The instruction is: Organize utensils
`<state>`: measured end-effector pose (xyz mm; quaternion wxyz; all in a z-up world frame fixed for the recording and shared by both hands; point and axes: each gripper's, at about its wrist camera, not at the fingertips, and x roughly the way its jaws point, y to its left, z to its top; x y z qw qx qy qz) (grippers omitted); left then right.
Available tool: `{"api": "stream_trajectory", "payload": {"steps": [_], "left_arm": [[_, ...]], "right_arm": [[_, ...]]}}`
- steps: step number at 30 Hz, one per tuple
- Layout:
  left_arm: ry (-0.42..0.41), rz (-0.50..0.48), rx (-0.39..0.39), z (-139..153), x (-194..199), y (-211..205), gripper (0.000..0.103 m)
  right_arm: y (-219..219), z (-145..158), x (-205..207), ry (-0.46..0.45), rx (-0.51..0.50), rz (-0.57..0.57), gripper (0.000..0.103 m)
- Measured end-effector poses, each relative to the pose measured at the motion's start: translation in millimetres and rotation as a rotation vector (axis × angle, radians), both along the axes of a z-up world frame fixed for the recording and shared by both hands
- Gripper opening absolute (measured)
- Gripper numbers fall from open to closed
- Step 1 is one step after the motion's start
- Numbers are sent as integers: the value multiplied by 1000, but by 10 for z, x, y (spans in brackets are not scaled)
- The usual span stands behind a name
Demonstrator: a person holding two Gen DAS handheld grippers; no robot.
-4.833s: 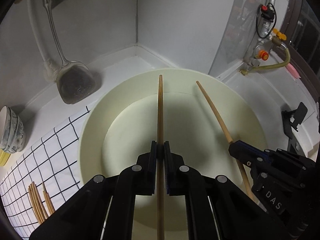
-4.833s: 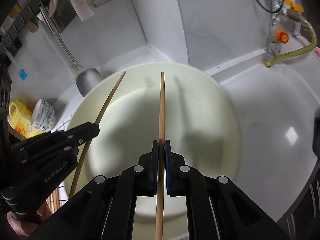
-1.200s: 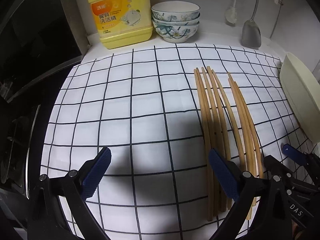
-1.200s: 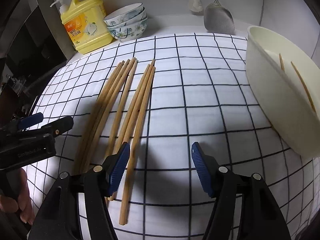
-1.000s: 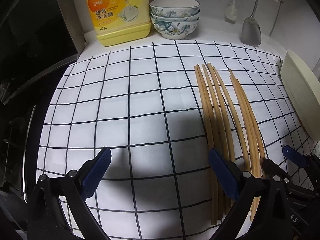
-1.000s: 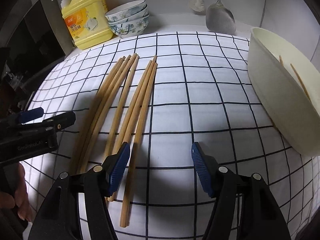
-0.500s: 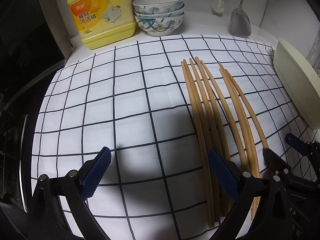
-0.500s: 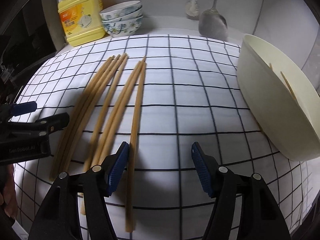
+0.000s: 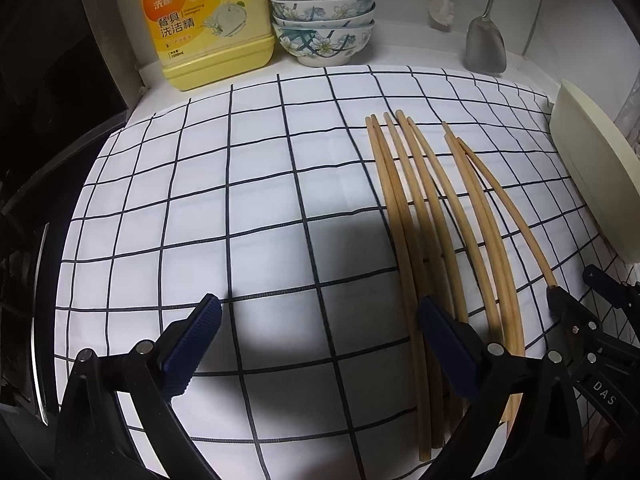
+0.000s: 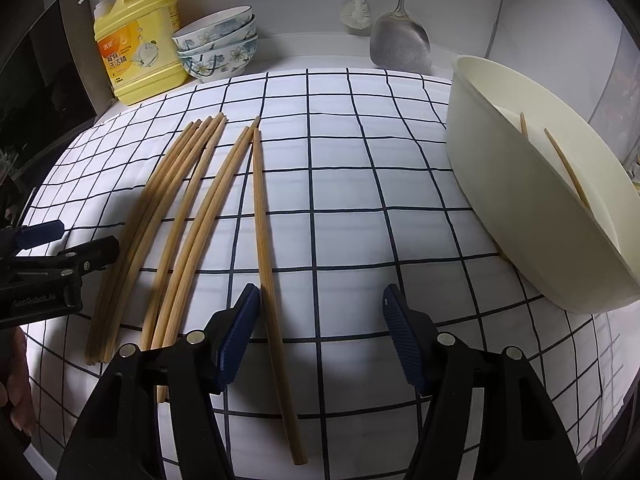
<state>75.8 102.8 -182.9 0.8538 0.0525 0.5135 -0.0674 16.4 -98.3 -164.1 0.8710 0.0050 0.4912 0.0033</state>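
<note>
Several wooden chopsticks (image 9: 420, 200) lie side by side on a black-and-white checked cloth (image 9: 240, 184). My left gripper (image 9: 318, 312) hovers open over the cloth, and its right finger (image 9: 444, 332) covers the near ends of the left-hand sticks. In the right wrist view the chopsticks (image 10: 180, 208) lie to the left. One stick (image 10: 264, 240) is splayed apart and runs just inside the left pad of my open right gripper (image 10: 320, 300). Nothing is gripped. A cream basin (image 10: 520, 216) on the right holds two chopsticks (image 10: 568, 168).
At the back stand a yellow detergent bottle (image 9: 208, 24) and a stack of flowered bowls (image 9: 324, 24). A metal spatula (image 10: 400, 44) and a brush (image 10: 356, 12) hang on the wall. A dark stove edge (image 9: 36, 200) borders the cloth's left side. The other gripper (image 10: 88, 236) shows at the left.
The near end of the rightmost chopstick has swung out to the right, away from its neighbours. Both views have shifted slightly. Both grippers stay open.
</note>
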Motion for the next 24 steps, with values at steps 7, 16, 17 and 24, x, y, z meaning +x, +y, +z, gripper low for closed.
{"api": "stream_trajectory", "payload": {"steps": [7,16,17,24], "left_arm": [[7,12,14,-57,21,-27,98],[-7,75,33,-39,84,228,98],[-4,84,32,-39,99,279,98],[5,124,21,-32,182,324,98]], "right_arm": [[27,9,34,-2,1,8,61],[49,0,94,-8,-13,15,61],[44,-2,104,-7,-14,14,61],[62,-16,165,-4,-12,29,61]]}}
